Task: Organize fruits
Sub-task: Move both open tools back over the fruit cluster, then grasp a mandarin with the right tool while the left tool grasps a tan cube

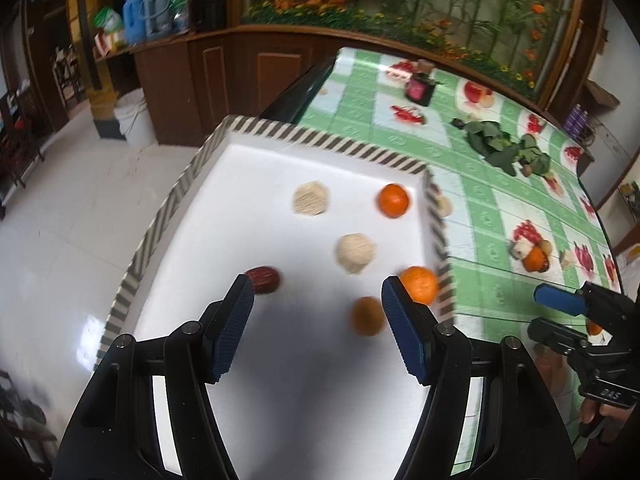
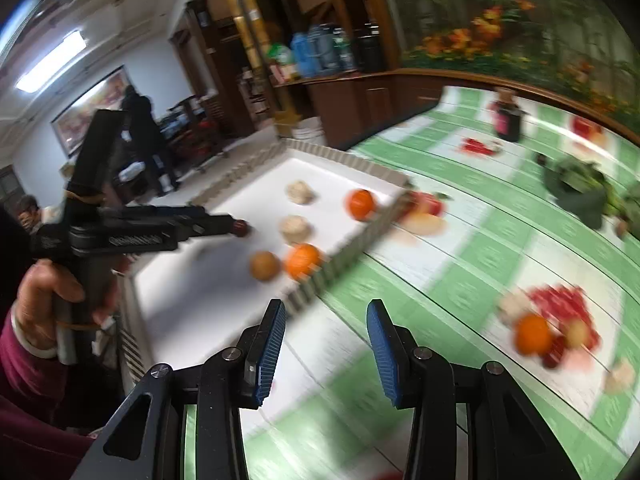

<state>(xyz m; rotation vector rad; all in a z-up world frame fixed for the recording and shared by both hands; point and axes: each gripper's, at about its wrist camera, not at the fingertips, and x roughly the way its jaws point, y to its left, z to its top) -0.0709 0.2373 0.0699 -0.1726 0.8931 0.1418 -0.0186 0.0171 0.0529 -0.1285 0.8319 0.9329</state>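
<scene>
White striped-rim tray [image 1: 256, 130] holds six fruits; my left gripper [image 1: 318, 304], right gripper [image 2: 326, 322] both agape, empty; loose round orange [image 2: 533, 334] sits ahead on green checked tablecloth [image 2: 460, 256].

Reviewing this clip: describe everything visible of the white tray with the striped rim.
The tray is shallow and rectangular, with a plain white floor and a low rim striped dark and pale. It sits flat on the green checked tablecloth at the table's edge. Inside lie two oranges, two pale round fruits, a brown round fruit and a dark red one, spread apart. The open left gripper hovers above it, holding nothing.
</scene>
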